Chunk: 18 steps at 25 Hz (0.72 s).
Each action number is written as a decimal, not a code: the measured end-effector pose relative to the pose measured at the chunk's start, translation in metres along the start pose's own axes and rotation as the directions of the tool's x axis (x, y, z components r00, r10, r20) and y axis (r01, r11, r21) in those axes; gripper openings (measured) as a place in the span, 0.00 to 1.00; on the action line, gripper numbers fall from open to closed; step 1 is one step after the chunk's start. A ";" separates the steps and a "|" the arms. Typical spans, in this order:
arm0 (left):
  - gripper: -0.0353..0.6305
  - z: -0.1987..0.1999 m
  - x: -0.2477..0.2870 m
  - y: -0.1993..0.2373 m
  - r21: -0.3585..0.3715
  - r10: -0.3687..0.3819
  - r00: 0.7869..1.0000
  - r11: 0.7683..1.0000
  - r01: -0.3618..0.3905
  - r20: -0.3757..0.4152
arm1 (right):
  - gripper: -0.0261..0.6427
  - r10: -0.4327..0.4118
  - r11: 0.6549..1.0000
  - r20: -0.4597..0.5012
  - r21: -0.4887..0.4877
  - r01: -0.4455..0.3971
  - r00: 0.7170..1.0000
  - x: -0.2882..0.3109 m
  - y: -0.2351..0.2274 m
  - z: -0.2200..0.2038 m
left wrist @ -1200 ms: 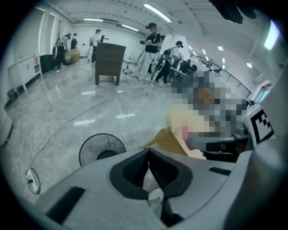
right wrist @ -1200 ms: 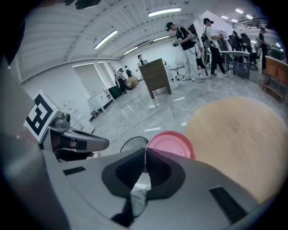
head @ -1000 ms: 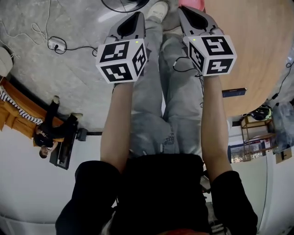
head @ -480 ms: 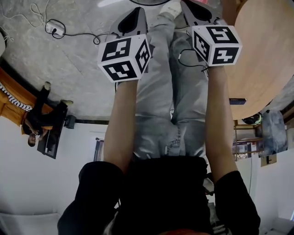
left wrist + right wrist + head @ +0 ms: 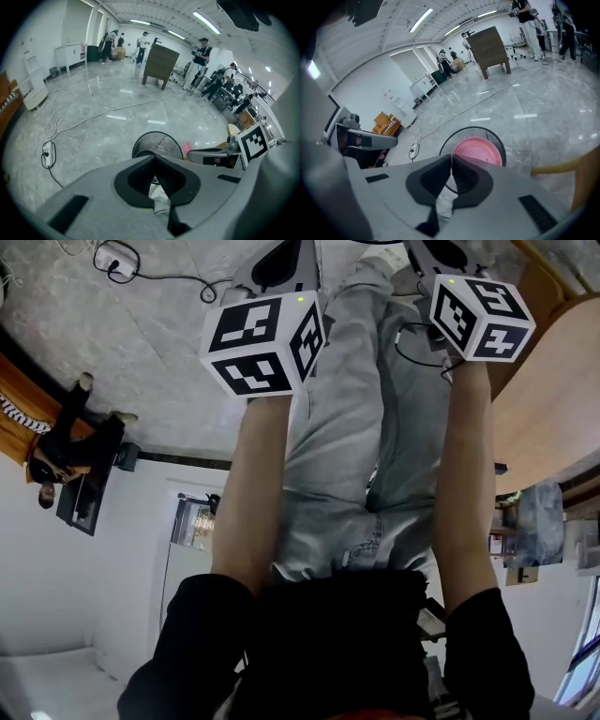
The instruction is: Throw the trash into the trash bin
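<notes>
The left claw (image 5: pixel 153 158) and right claw (image 5: pixel 451 157) were both clenched shut, pointing down toward the round black wire trash bin (image 5: pixel 158 142).

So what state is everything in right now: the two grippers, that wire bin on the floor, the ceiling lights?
Left gripper: jaws shut; a pale scrap shows behind the tips, held or not I cannot tell.
Right gripper: jaws shut, nothing clearly held.
Wire bin: upright, open-topped, looks empty.
Ceiling lights: on.
</notes>
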<state>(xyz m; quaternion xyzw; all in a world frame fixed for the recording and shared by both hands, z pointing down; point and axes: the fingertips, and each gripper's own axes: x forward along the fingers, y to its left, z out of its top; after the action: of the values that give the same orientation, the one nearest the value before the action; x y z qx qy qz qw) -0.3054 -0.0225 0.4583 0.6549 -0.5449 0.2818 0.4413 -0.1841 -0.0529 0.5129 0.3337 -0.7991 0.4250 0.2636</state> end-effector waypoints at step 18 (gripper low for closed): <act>0.07 0.002 0.010 0.001 -0.022 0.009 1.000 1.000 -0.010 -0.011 | 0.06 -0.033 0.999 -0.043 0.032 0.034 0.999 0.014 -0.017 -0.015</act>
<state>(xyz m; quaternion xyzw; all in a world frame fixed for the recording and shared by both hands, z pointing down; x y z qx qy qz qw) -0.3039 -0.0293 0.4663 0.6458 -0.5489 0.2813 0.4501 -0.1782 -0.0512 0.5386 0.3423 -0.7805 0.4405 0.2820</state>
